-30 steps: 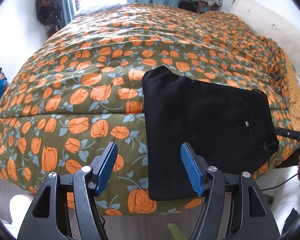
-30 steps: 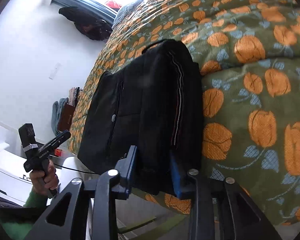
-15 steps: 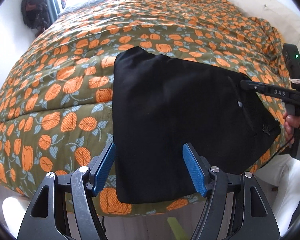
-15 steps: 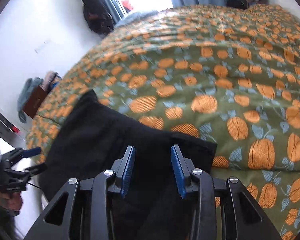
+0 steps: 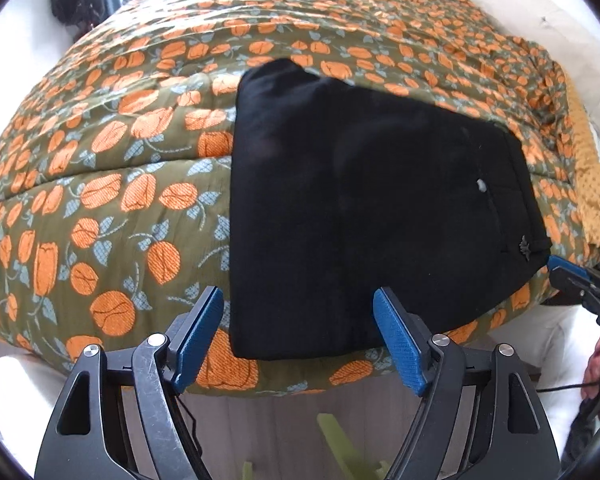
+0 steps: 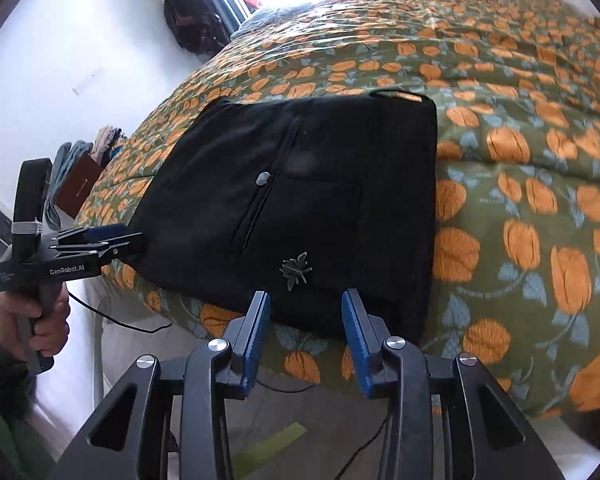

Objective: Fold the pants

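The black pants (image 5: pixel 364 208) lie folded into a flat block on the orange-flowered bedspread (image 5: pixel 120 152), near the bed's front edge. They also show in the right wrist view (image 6: pixel 300 200), with a pocket button and a small embroidered emblem facing up. My left gripper (image 5: pixel 298 336) is open and empty, just short of the pants' near edge. My right gripper (image 6: pixel 305 336) is open and empty, just short of the waistband corner. The left gripper appears from the side in the right wrist view (image 6: pixel 112 238), beside the pants' left edge.
The bed (image 6: pixel 520 160) fills most of both views. A white pillow (image 5: pixel 540 40) lies at the far right. Dark clothes hang by the window (image 6: pixel 188 20). Clothes are piled on a brown box (image 6: pixel 80 176) at the left. A cable (image 6: pixel 120 316) trails over the pale floor.
My right gripper let go of the pants' edge, opened and drew back toward me. The pants now lie flat and still. My left gripper stayed open and shifted slightly.
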Motion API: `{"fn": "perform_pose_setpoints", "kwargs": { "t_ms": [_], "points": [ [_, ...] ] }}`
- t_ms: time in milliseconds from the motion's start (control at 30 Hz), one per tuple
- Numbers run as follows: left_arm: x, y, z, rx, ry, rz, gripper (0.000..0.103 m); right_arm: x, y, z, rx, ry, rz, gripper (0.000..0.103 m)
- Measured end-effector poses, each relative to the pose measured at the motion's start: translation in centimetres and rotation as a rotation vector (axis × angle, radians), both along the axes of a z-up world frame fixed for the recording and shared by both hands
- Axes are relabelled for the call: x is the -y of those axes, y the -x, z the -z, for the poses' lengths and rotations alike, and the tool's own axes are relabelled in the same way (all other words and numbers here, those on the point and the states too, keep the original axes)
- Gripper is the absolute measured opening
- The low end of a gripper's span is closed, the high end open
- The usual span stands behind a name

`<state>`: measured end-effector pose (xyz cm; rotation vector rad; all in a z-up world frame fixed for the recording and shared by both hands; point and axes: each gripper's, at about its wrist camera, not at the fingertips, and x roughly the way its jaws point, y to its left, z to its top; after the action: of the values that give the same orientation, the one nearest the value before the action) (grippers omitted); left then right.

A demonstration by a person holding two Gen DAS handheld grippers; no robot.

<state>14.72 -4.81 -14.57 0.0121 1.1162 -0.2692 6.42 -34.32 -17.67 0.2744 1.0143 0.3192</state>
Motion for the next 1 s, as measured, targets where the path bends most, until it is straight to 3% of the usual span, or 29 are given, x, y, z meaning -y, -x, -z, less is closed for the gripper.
{"fn": "perform_pose_setpoints", "kwargs": {
  "t_ms": [33,67,100,167,367,500,533,567,600,633,667,700,733,867,1000],
  "points": [
    [-0.8,-0.2,-0.7,0.015,0.026,-0.016,0.081,0.8,0.6,-0.6,0.015,-0.038,0.022,0.04],
    [-1.8,-0.6,-1.2,0.029,0.051,-0.036,0.087,1.6,0.9,-1.4,0.03,-0.062,0.043,0.056],
    [-2.8,-1.3,-1.6,0.039,0.073,-0.058,0.091,2.6,1.1,-2.3,0.05,-0.07,0.069,0.082],
    [-4.1,-2.8,-1.4,0.025,0.092,-0.09,0.093,4.8,0.7,-3.2,0.083,-0.082,0.105,0.097],
    [-4.5,-6.8,3.3,-0.197,0.23,-0.038,0.093,8.5,-5.5,1.5,-0.107,-0.316,0.043,0.096],
    [-2.2,-6.2,4.7,-0.255,0.277,0.043,0.093,8.1,-7.7,4.7,-0.206,-0.399,-0.006,0.096],
    [-1.3,-5.8,4.8,-0.264,0.274,0.074,0.091,7.9,-8.0,5.1,-0.22,-0.434,-0.021,0.095],
    [-0.6,-5.6,4.7,-0.265,0.265,0.098,0.079,7.6,-8.2,5.4,-0.235,-0.481,-0.044,0.093],
    [0.1,-5.3,4.4,-0.244,0.232,0.108,0.076,7.3,-8.4,5.4,-0.247,-0.503,-0.059,0.092],
    [0.6,-5.0,3.8,-0.207,0.19,0.119,0.057,7.1,-8.5,5.2,-0.249,-0.49,-0.069,0.09],
    [0.9,-4.7,3.2,-0.18,0.163,0.127,0.032,7.0,-8.6,4.8,-0.248,-0.479,-0.085,0.081],
    [1.1,-4.5,2.5,-0.167,0.153,0.131,0.027,6.9,-8.7,4.4,-0.249,-0.458,-0.097,0.062],
    [1.3,-4.3,1.5,-0.154,0.148,0.134,0.022,6.9,-8.8,4.3,-0.26,-0.417,-0.092,0.057],
    [1.8,-4.0,-2.8,-0.059,0.143,0.161,0.02,5.6,-9.1,1.2,-0.226,-0.29,-0.125,0.042],
    [1.7,-4.5,-6.3,0.008,0.16,0.174,0.02,2.8,-9.5,-3.4,-0.156,-0.245,-0.216,0.041]
  ]
}}
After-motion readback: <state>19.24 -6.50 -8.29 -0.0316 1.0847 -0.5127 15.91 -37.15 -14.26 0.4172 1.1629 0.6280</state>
